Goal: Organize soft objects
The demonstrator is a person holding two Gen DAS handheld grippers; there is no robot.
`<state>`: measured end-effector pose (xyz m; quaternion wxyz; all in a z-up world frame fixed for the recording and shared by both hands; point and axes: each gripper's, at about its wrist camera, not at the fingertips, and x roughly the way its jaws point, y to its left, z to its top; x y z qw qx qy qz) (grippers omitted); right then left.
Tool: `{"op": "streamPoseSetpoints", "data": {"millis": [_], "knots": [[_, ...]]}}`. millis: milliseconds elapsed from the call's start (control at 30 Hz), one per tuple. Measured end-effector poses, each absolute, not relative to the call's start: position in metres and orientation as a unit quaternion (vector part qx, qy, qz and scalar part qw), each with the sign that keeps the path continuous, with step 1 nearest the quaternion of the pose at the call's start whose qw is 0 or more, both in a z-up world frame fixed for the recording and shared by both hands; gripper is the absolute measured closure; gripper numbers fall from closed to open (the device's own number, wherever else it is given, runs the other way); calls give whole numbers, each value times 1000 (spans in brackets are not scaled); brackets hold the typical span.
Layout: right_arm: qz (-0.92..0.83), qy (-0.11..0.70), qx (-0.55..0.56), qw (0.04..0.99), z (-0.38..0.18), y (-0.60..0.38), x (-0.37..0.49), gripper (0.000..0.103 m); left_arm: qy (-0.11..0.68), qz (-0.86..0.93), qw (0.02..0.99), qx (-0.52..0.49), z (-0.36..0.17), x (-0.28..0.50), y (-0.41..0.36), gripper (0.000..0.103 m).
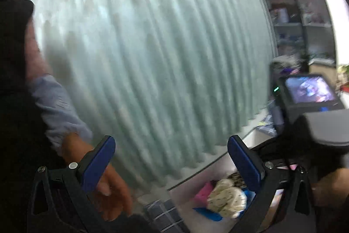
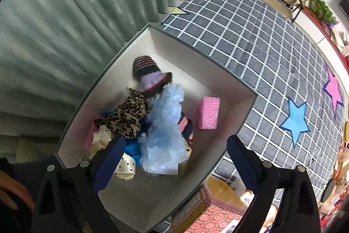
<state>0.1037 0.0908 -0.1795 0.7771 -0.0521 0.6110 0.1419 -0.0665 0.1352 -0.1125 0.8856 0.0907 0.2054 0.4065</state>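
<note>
A grey rug [image 2: 250, 40] with white squares covers the floor. A blue star [image 2: 295, 120] and a pink star [image 2: 333, 88] are on it. A white box [image 2: 209, 71] sits at its edge, next to a patterned red box [image 2: 216, 215].

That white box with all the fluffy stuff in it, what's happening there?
A person holding two grippers is sorting soft things into the white box. It already holds a knitted hat, a leopard scrunchie, a blue fluffy piece and a pink sponge. The right gripper hovers open above it, empty.

text: none legible | patterned box [image 2: 214, 216] (print too blurred)
</note>
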Motion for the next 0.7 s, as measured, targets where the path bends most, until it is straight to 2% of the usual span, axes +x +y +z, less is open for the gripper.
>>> {"op": "streamPoseSetpoints", "data": {"millis": [167,700], "knots": [[142,617,-30,773,-183,85,106,8,183,429,877,112,-118,-65,126,0],[129,632,-34,763,-196,79,112,8,279,396,872,72,-126,-53,135,0]]}}
